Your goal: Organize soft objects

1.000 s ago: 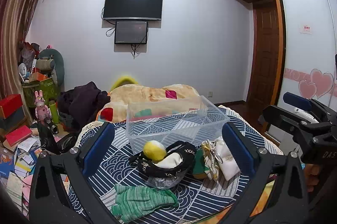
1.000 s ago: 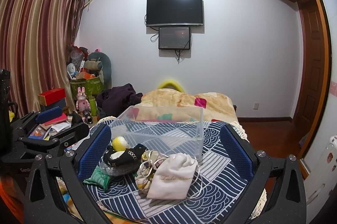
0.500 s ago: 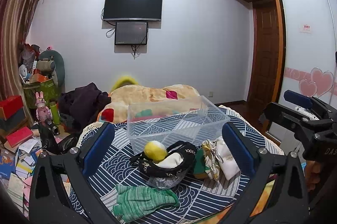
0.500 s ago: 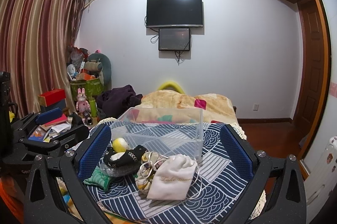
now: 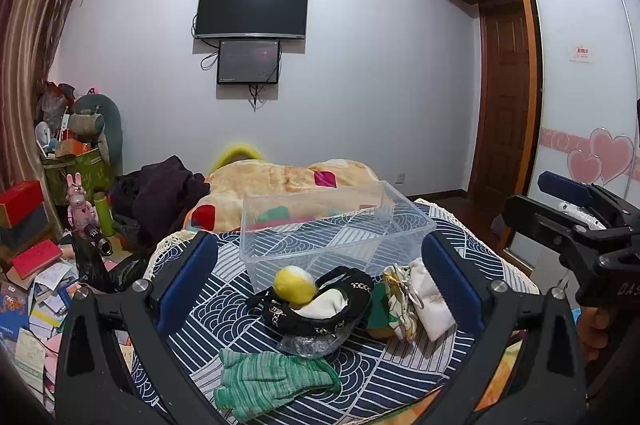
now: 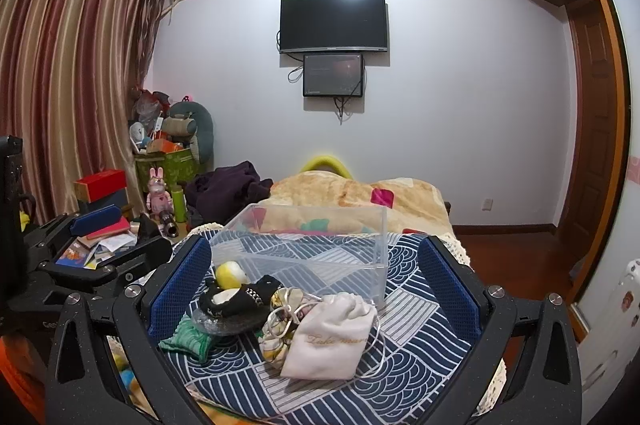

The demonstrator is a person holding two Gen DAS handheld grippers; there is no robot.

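Both the left hand-held gripper (image 5: pixel 318 289) and right hand-held gripper (image 6: pixel 314 289) are wide open, holding nothing, above the white pouch (image 6: pixel 330 339) at lower centre, seemingly light and limp, best pinched at its bunched neck.

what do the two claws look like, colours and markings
Both are matte black angular frames with silver screws at the joints. Each claw, left and right, has two fingers faced with textured blue pads. The right claw's body shows pale letters "DAS" in the left wrist view. No cables or sleeves are visible.
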